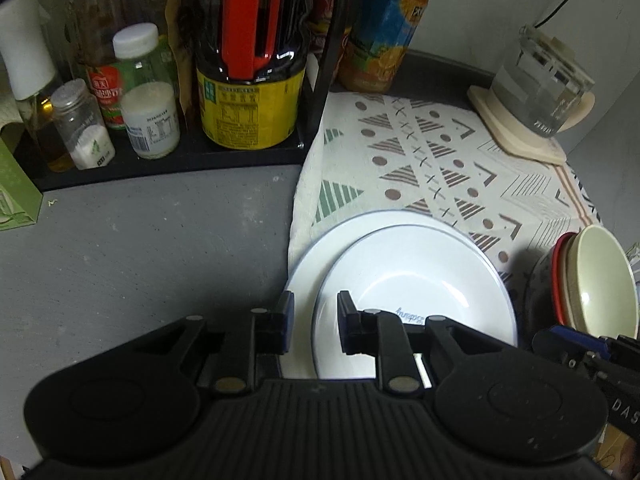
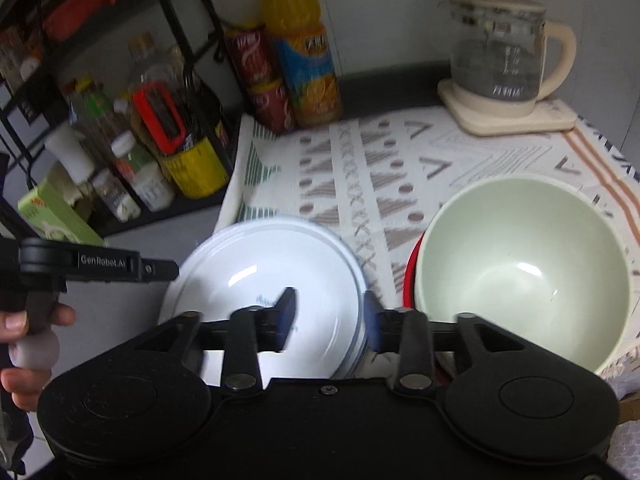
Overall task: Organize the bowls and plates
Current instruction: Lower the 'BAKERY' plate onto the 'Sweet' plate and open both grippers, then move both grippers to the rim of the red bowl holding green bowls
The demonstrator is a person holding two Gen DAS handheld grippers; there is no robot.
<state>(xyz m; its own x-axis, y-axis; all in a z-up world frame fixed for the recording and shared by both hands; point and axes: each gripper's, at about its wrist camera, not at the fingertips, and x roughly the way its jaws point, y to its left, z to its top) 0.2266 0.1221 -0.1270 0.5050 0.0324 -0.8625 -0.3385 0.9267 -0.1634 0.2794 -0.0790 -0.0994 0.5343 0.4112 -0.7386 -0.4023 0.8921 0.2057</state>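
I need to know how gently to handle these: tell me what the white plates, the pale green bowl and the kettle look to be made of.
White plates: glossy, with sharp highlights and a thin blue rim line; glazed ceramic or enamel, unclear which.
Pale green bowl: smooth, thick rim, soft sheen; could be ceramic or melamine.
Kettle: see-through body, likely glass, with cream handle and base, probably plastic.

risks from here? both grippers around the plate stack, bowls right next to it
1. The upper plate sits off-centre on the lower plate; a one-sided pinch by the left gripper could slide it.
2. The right gripper straddles the plates' rim beside the green bowl; its outer finger could knock the bowl stack.
3. The cloth underneath could bunch if the plates get dragged.
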